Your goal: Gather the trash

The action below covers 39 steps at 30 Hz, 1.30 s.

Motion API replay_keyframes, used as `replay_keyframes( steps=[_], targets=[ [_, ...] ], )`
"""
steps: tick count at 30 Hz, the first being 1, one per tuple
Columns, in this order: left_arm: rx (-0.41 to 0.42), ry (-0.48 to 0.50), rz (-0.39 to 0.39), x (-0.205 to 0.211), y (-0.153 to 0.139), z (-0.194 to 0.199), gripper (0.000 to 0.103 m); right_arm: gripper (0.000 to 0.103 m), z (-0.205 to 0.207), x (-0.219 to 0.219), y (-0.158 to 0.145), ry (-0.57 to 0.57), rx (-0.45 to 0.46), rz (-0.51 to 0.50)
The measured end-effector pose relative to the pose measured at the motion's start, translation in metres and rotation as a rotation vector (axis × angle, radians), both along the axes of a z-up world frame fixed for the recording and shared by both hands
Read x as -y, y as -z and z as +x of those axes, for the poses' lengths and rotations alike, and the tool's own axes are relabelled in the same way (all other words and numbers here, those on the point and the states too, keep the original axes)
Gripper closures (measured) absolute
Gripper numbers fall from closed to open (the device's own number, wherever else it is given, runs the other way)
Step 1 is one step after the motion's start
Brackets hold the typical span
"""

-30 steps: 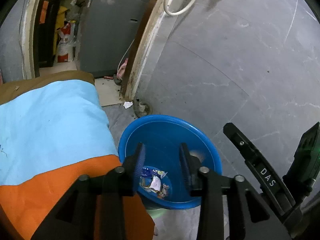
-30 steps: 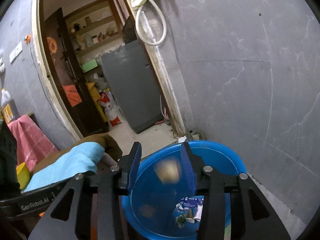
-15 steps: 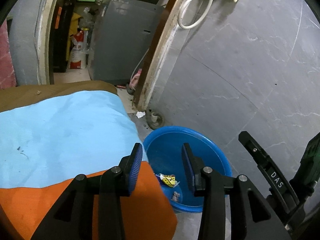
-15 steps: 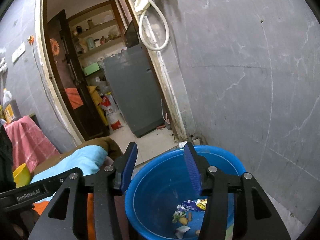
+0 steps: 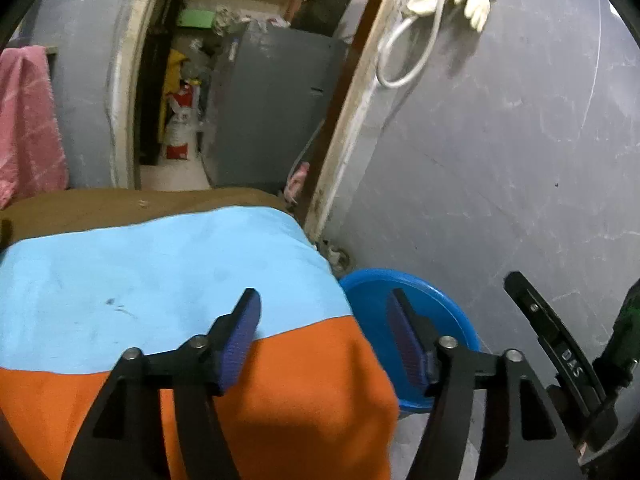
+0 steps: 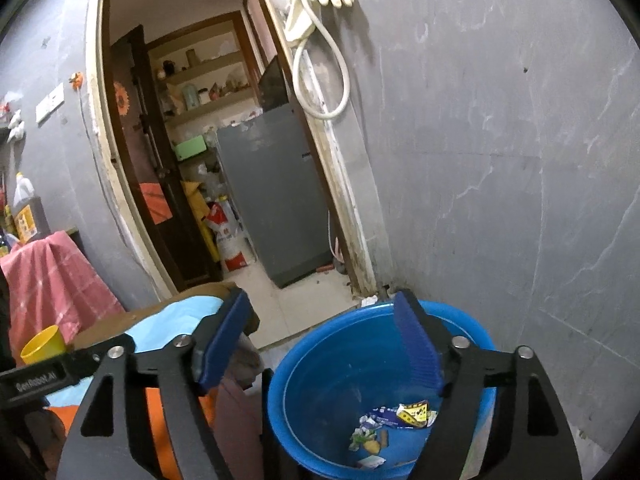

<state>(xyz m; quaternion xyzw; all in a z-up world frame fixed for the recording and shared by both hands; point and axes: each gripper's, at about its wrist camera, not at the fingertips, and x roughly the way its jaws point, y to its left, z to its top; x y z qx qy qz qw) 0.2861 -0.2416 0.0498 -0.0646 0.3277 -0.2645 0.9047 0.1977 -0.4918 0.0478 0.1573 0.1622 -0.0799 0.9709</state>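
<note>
A blue plastic basin (image 6: 344, 364) stands on the floor by the grey wall, with several crumpled wrappers (image 6: 400, 420) lying in its bottom. My right gripper (image 6: 320, 332) hovers over its near left rim, jaws opening, nothing between them. In the left wrist view the same basin (image 5: 372, 300) shows partly behind the bed's corner. My left gripper (image 5: 322, 332) is above the orange and light-blue cover (image 5: 160, 264), jaws opening and empty. The right gripper's body (image 5: 560, 356) shows at the right edge.
A doorway (image 6: 208, 160) opens behind the bed onto a room with a grey cabinet (image 6: 276, 196), sacks and shelves. A white hose and gloves (image 6: 320, 40) hang on the wall. A pink cloth (image 6: 52, 280) and a yellow cup (image 6: 42, 344) sit at the left.
Both grippers spread their jaws wider. The left one drew back from above the basin to over the bed cover. A brownish scrap seen falling between the right fingers has dropped into the basin.
</note>
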Motion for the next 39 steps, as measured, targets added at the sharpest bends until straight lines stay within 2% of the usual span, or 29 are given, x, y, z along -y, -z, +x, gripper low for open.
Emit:
replay_keyframes(
  steps=[2, 5, 7, 12, 16, 23, 30, 39],
  targets=[
    [0.015, -0.013, -0.003, -0.011, -0.004, -0.006, 0.036, 0.016, -0.007, -0.004, -0.003, 0.004, 0.012, -0.011],
    [0.043, -0.039, -0.008, -0.028, -0.008, -0.018, 0.02, 0.007, -0.018, -0.011, -0.006, 0.008, 0.025, -0.036],
    [0.068, -0.059, -0.012, -0.039, -0.011, -0.028, 0.016, 0.002, -0.028, -0.016, -0.009, 0.017, 0.038, -0.056],
    [0.146, -0.114, 0.009, -0.067, -0.016, -0.063, 0.003, 0.0, -0.052, -0.029, -0.013, 0.02, 0.071, -0.07],
    [0.196, -0.156, 0.017, -0.086, -0.017, -0.089, 0.002, 0.0, -0.074, -0.044, -0.016, 0.029, 0.086, -0.097],
    [0.305, -0.174, 0.034, -0.106, -0.021, -0.14, 0.002, 0.0, -0.116, -0.07, -0.019, 0.03, 0.127, -0.146],
    [0.336, -0.199, 0.032, -0.126, -0.021, -0.173, 0.002, 0.0, -0.16, -0.102, -0.02, 0.02, 0.149, -0.204],
    [0.379, -0.26, 0.059, -0.157, -0.003, -0.223, 0.002, 0.0, -0.201, -0.131, -0.007, 0.017, 0.167, -0.239]
  ],
)
